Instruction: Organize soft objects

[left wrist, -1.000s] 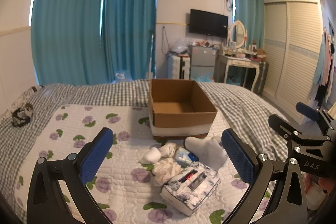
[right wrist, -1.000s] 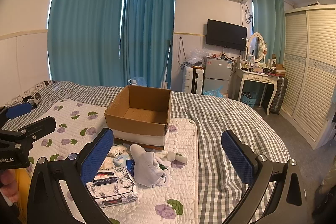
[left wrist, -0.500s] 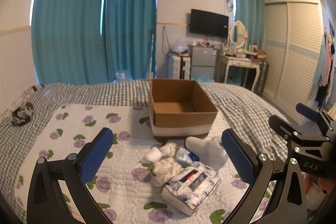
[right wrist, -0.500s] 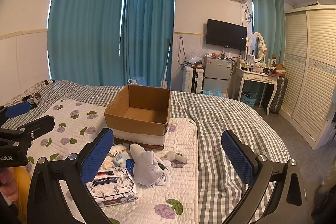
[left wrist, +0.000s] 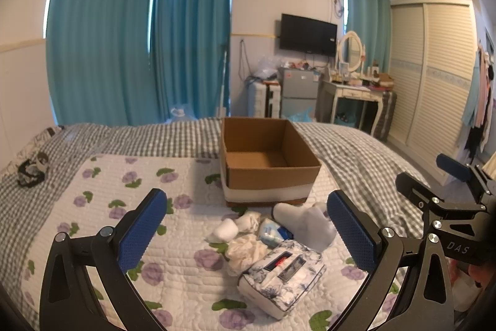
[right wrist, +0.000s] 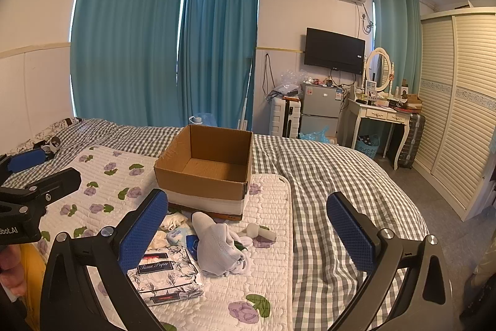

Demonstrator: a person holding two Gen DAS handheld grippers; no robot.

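An open, empty cardboard box [left wrist: 266,163] [right wrist: 206,172] stands on the floral quilt [left wrist: 102,207] of a bed. In front of it lies a pile of soft things: a floral tissue pack [left wrist: 283,275] [right wrist: 166,276], a pale grey sock [left wrist: 305,225] [right wrist: 217,244], a cream cloth [left wrist: 246,252], a small blue-white packet [left wrist: 269,233] and a white roll [left wrist: 224,230]. My left gripper [left wrist: 248,228] is open and empty above the pile. My right gripper [right wrist: 248,228] is open and empty above the pile, to its right.
A grey checked bedspread [right wrist: 334,185] covers the rest of the bed. A small black-and-white object [left wrist: 31,171] lies at the far left. A dressing table [right wrist: 378,120], small fridge [right wrist: 321,110] and wardrobe [right wrist: 458,114] stand beyond the bed.
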